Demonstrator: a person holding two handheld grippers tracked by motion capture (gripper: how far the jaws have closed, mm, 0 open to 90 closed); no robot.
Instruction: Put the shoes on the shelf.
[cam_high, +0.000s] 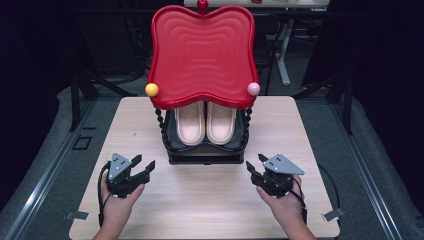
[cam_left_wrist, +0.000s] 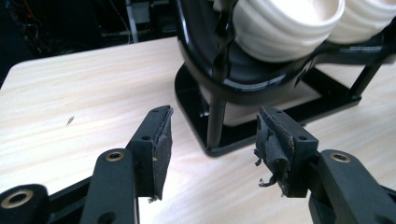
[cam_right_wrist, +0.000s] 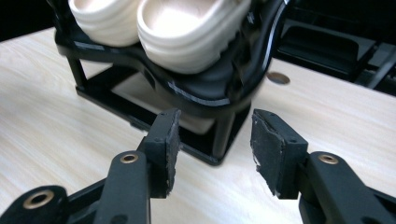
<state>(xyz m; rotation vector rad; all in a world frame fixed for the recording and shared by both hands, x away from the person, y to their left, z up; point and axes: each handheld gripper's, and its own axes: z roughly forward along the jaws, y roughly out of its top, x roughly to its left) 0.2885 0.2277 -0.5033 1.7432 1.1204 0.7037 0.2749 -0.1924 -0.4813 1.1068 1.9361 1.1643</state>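
Presently a black rack (cam_high: 205, 156) stands at the middle of the desk (cam_high: 300, 130), toward its far edge. A pair of cream slippers (cam_high: 205, 122) lies side by side on the rack's curved black shelf. A red tray (cam_high: 202, 52) tops the rack, with a yellow ball (cam_high: 151, 89) at its near left corner and a pink ball (cam_high: 253, 89) at its near right.

My left gripper (cam_high: 141, 167) rests near the rack's near left corner, apart from it, jaws spread and holding nothing. Its right pad (cam_left_wrist: 273, 149) is frayed.

My right gripper (cam_high: 253, 166) rests near the rack's near right corner, apart from it, jaws likewise spread and bare. A round hole (cam_right_wrist: 278, 78) shows in the desk beyond the rack.
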